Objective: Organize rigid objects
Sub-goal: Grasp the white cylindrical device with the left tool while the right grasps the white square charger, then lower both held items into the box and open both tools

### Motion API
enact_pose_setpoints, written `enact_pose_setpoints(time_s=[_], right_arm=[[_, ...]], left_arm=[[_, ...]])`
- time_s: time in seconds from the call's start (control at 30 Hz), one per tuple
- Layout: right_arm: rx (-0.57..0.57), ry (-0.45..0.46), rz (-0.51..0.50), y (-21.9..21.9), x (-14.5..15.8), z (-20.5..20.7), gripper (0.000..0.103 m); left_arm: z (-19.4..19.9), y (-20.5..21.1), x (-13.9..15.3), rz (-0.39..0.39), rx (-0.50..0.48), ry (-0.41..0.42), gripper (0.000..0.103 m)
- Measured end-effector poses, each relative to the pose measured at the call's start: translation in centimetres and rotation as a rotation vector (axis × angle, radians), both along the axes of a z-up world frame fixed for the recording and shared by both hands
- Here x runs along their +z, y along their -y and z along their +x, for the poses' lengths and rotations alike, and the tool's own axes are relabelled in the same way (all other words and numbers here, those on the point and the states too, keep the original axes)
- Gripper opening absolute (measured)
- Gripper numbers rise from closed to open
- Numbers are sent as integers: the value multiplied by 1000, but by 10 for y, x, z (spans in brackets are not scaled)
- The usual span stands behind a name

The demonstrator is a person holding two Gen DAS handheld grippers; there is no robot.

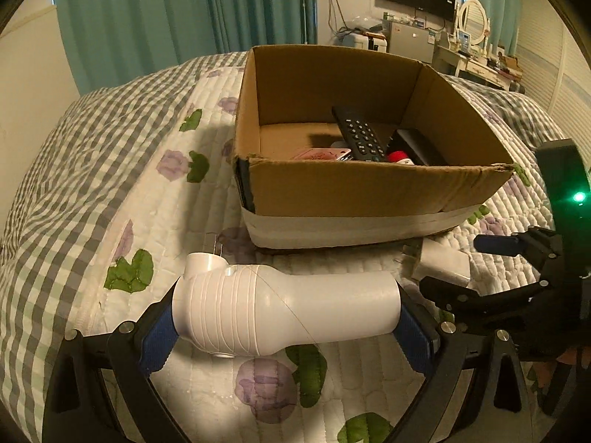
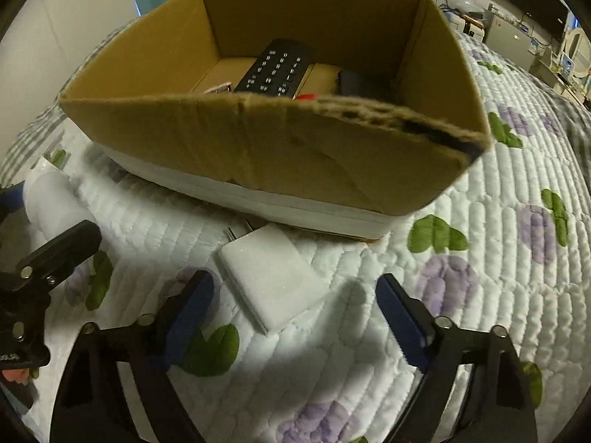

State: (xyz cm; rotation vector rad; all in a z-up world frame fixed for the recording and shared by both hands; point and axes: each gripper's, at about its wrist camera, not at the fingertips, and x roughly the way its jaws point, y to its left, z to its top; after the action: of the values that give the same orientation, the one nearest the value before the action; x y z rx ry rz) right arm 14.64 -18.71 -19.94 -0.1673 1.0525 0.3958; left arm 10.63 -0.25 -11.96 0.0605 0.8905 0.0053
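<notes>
My left gripper (image 1: 286, 326) is shut on a white plastic flashlight-shaped device (image 1: 280, 312), held crosswise between the blue pads just above the quilt, in front of the cardboard box (image 1: 369, 192). The box (image 2: 258, 140) holds a black remote (image 1: 360, 134), a red-capped item (image 1: 399, 155), a pink case (image 1: 321, 154) and a dark block (image 1: 417, 144). My right gripper (image 2: 295, 317) is open, its jaws either side of a white power adapter (image 2: 271, 280) lying on the quilt; it touches neither pad. The adapter also shows in the left wrist view (image 1: 443, 262).
The floral quilted bedspread (image 2: 480, 258) covers the bed. The right gripper's body (image 1: 517, 288) shows at right in the left wrist view; the left gripper (image 2: 33, 258) shows at left in the right wrist view. Teal curtains, a TV and a dresser stand behind.
</notes>
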Motion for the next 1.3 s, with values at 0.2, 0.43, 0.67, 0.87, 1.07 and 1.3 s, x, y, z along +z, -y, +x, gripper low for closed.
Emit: enact_pose_setpoints(time_s=[0.2,0.43,0.67,0.87,1.07,1.3], right_arm=[[25,-13,15,-5,-3,4,63],[41,68,-33,-16,4,-9,51],[39,269,-113,-18,44,-52,41],[18,343,-101,-13,76,-77,41],[-13,433,-34,7,135,-91,41],[-47,499,46,15,188,-48,41]], left_arm=[[2,0,-3,-7,-1,-8,99],[-1,5,5,-7,-14,-3,99],[-15,11,35,-12,-23,53,99],[-26,13,63,-38,-31,102,99],[-20,18,97,-58,-50,162,99],[26,25,130,-21,-70,223,99]])
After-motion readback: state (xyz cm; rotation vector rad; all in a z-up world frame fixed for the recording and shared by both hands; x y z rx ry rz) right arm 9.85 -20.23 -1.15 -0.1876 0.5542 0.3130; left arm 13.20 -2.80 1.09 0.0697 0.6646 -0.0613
